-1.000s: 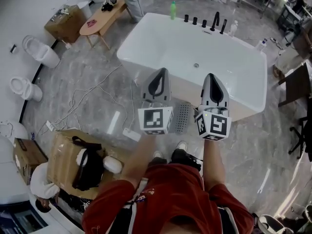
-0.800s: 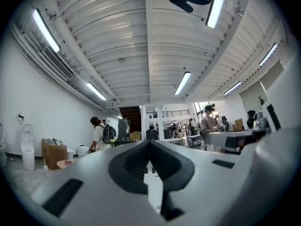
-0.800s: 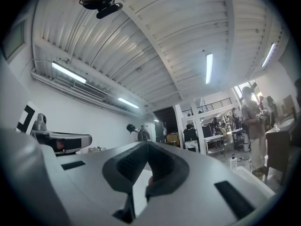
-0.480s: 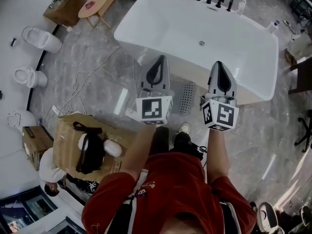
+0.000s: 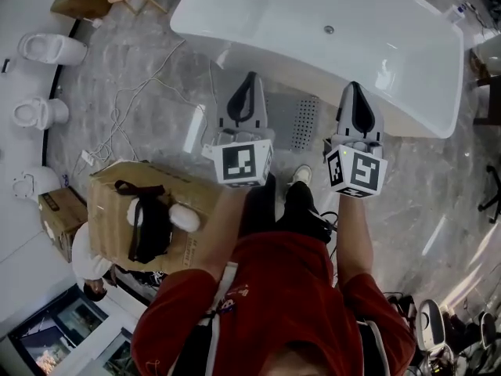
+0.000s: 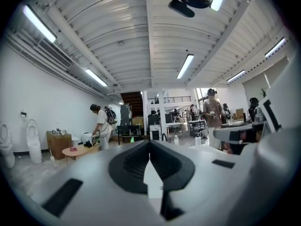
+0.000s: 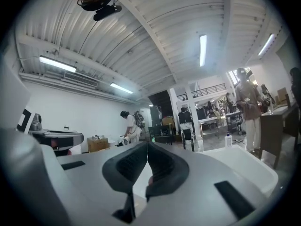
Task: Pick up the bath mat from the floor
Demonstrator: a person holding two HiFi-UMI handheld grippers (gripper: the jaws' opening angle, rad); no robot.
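Your left tongs point(image 5: 250, 81) and right tongs point(image 5: 354, 91) are clenched, empty; the grey dotted bath mat point(image 5: 304, 122) stretches twelve-to-six.

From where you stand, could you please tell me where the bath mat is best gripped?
I'd take the bath mat by its near short edge, from the side of your feet: it lies flat on the floor, far end by the tub. The left gripper and right gripper are shut; open one first.

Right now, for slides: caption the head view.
Left gripper and right gripper, both shut, above grey bath mat beside white bathtub.
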